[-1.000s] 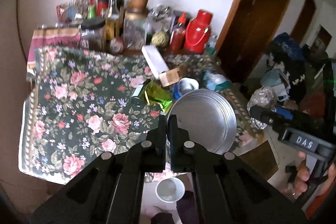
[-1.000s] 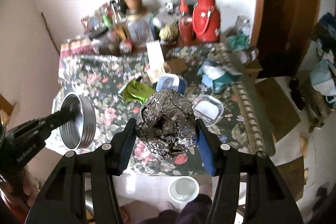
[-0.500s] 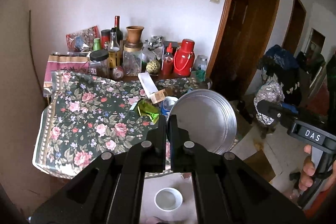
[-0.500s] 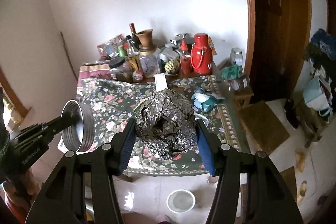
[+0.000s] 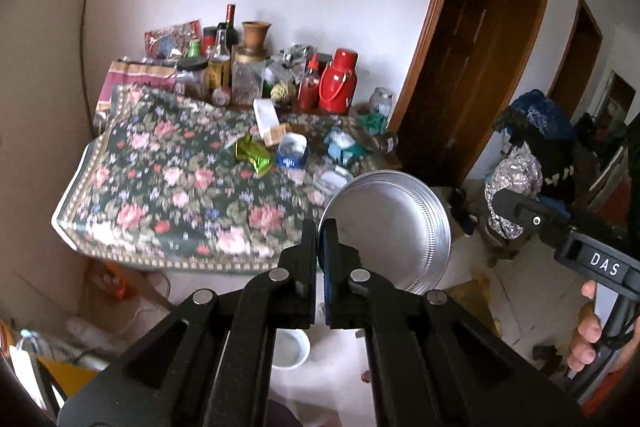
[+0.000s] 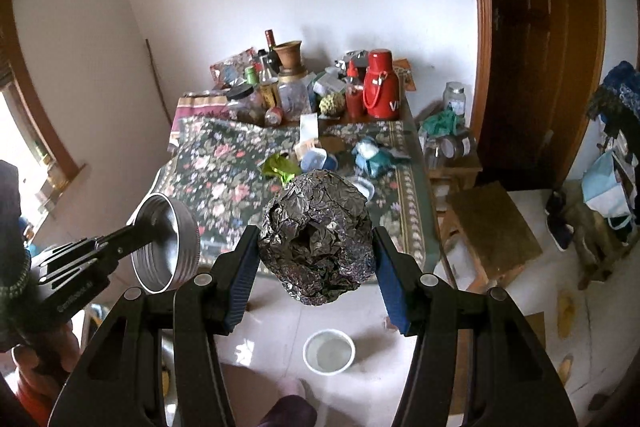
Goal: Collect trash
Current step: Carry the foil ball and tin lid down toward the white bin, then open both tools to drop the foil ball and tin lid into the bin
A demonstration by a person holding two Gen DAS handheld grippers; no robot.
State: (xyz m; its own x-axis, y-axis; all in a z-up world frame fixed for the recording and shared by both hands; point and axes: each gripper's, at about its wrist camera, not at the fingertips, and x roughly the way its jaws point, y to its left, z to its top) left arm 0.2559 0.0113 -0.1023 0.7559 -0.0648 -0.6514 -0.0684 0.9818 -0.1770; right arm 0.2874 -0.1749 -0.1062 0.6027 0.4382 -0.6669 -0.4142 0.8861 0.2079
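Squarely between the right tool's (image 6: 316, 251) fingers: foil ball (image 6: 318, 241).

Soft daylight, fisheye-warped edges, slight blur

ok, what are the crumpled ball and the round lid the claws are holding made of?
Crumpled ball: looks like aluminium foil, shiny silver with sharp creases and glints; what's inside is hidden. Round lid: seems thin metal, likely aluminium or tin, matte brushed silver with a knurled rim and, in the right wrist view, threaded-looking ridges on its wall.
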